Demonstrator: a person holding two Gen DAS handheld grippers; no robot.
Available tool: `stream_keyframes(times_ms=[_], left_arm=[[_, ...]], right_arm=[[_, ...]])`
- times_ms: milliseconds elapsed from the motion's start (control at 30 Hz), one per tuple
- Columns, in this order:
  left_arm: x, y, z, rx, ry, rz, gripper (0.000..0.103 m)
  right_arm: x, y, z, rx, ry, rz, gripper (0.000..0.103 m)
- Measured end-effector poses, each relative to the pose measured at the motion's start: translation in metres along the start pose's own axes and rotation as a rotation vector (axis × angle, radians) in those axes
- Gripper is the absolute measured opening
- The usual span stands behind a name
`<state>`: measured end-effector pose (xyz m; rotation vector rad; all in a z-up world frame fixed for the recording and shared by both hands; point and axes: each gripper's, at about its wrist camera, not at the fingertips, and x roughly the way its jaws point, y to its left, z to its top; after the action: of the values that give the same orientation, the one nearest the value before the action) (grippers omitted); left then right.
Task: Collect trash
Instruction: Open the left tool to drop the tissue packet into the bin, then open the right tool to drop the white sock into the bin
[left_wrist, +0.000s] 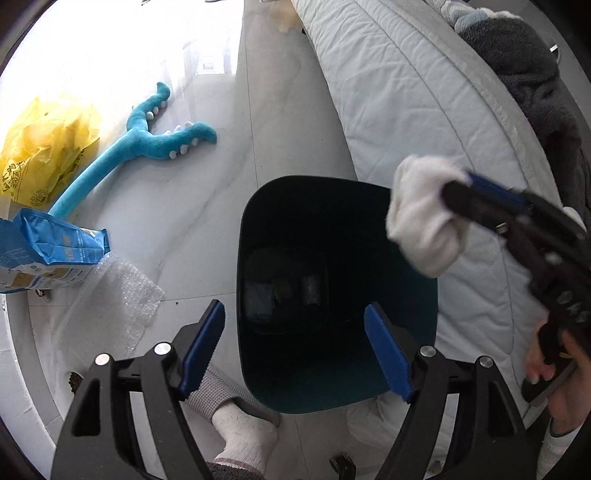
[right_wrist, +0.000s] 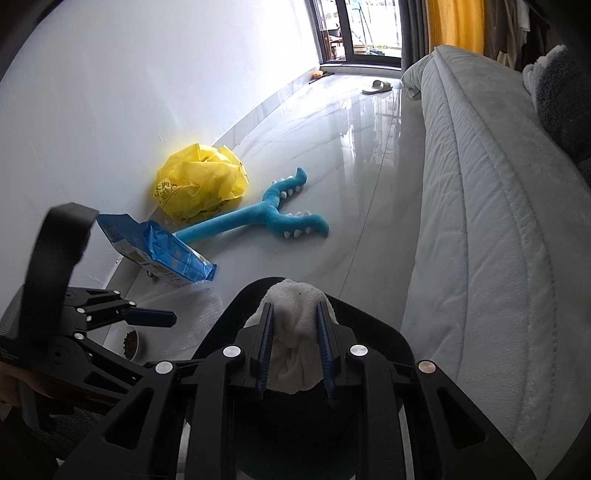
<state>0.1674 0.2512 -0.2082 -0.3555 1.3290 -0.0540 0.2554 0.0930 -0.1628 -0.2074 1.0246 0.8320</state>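
Drop step: right hand-held gripper (right_wrist: 295, 354) clamps white wad (right_wrist: 295, 314) over bin (left_wrist: 332, 295) rim, left hand-held gripper (left_wrist: 295, 350) open, empty above bin; next, release wad inside.

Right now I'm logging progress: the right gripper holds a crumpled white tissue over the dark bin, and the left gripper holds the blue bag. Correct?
Not quite. The left gripper is open and empty; the blue bag lies on the floor, as the left wrist view shows. The right gripper does hold the white tissue over the bin.

Glossy pale floor (right_wrist: 332, 147), white wall (right_wrist: 147, 92), grey quilted sofa (right_wrist: 498, 221).
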Motion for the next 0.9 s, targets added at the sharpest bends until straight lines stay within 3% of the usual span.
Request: stream_keyframes(times_ms=[600,900], left_arm=[[-0.052,0.009,0.005,0.045,-0.190,0.057,0.081],[-0.085,-0.004,0.010,0.086,-0.342,0.067,0.076]], right_arm=[[0.058,0.006,-0.023,0.024,0.151,0.002,0.023],[0.074,0.016,-0.036,-0.007,0.230,-0.008,0.024]])
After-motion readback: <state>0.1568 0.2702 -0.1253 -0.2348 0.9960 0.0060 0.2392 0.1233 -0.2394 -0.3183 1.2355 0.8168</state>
